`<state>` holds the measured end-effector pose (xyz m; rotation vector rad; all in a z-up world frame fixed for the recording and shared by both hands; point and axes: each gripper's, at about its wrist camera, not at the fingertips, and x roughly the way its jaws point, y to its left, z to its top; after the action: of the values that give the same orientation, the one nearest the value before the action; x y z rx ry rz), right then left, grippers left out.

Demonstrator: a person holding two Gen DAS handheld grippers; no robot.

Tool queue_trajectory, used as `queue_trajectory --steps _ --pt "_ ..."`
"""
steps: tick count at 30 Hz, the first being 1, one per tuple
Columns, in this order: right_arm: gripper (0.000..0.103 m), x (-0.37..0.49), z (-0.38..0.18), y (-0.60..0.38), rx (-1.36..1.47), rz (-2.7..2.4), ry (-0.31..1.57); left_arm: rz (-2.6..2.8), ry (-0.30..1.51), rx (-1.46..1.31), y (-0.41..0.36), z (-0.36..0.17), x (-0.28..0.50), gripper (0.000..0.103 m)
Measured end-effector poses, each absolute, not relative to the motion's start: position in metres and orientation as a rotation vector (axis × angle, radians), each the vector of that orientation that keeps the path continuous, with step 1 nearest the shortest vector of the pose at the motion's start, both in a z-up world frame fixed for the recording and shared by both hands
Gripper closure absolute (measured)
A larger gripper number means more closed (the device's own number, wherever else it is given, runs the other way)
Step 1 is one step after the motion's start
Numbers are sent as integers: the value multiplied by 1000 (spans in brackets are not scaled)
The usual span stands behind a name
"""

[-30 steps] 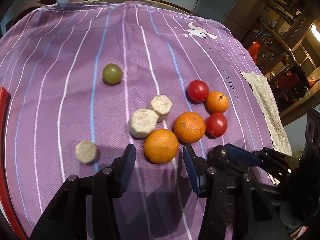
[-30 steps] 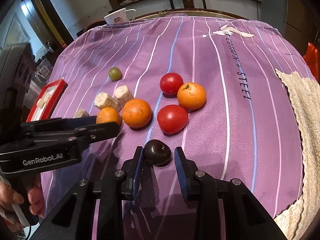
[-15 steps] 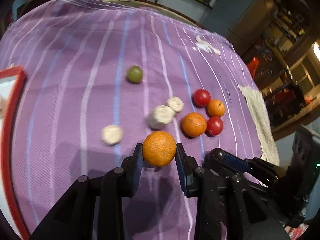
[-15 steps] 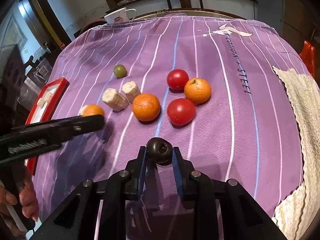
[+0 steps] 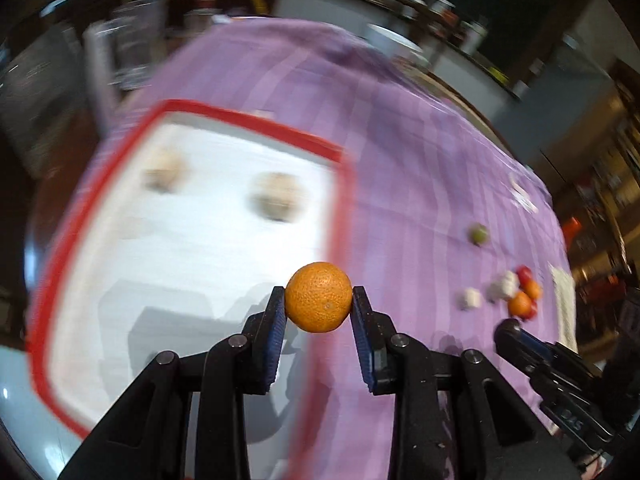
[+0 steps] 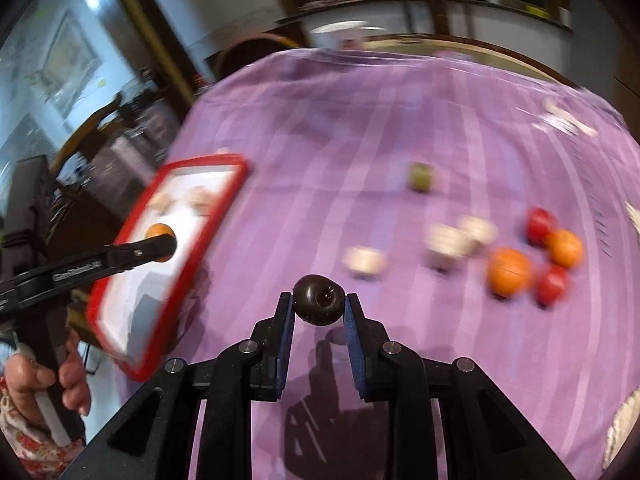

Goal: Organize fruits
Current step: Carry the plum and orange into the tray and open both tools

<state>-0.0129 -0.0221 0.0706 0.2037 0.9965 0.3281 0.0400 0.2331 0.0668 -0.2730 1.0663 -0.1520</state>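
- Left wrist view: the left gripper (image 5: 319,300) pinches an orange (image 5: 319,297) between its two blue-padded fingers, one pad pressed to each side of the fruit.
- The orange is held in the air at the right edge of a red-rimmed white tray (image 5: 248,122), which fills the left half of this blurred view.
- Two pale, blurry chunks (image 5: 276,198) lie on the tray's far part.
- The tray sits on a purple striped cloth (image 5: 420,184) that covers the bench.
- Far to the right on the cloth, blurred and small, are a green fruit (image 5: 479,234), pale chunks and a cluster of red and orange fruit.
- Right wrist view: the right gripper (image 6: 319,304) pinches a dark round fruit (image 6: 319,299) between its fingers, held above the cloth with its shadow just below.
- To the left in this view, the left gripper reaches over the tray with the orange at its tip, and a person's hand (image 6: 44,380) holds its handle.
- On the cloth to the right lie three pale chunks (image 6: 448,240), a larger orange (image 6: 510,272), a smaller orange (image 6: 565,248) and two red tomatoes (image 6: 540,224), close together.
- The green fruit sits apart, farther back on the cloth.
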Motion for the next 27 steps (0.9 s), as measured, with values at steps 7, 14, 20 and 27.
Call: queue_trajectory --steps 7,14,20,27 --pt "76 14 84 98 126 498 978 -23 1101 -288 321 51 51 72" --pt "76 37 63 175 12 515 997 -28 1138 -275 341 31 74 72" --pt "75 45 46 194 -23 490 1015 -52 1146 -267 344 27 82 72" --pt "74 51 44 196 -29 451 1015 -56 1135 -268 346 33 80 65"
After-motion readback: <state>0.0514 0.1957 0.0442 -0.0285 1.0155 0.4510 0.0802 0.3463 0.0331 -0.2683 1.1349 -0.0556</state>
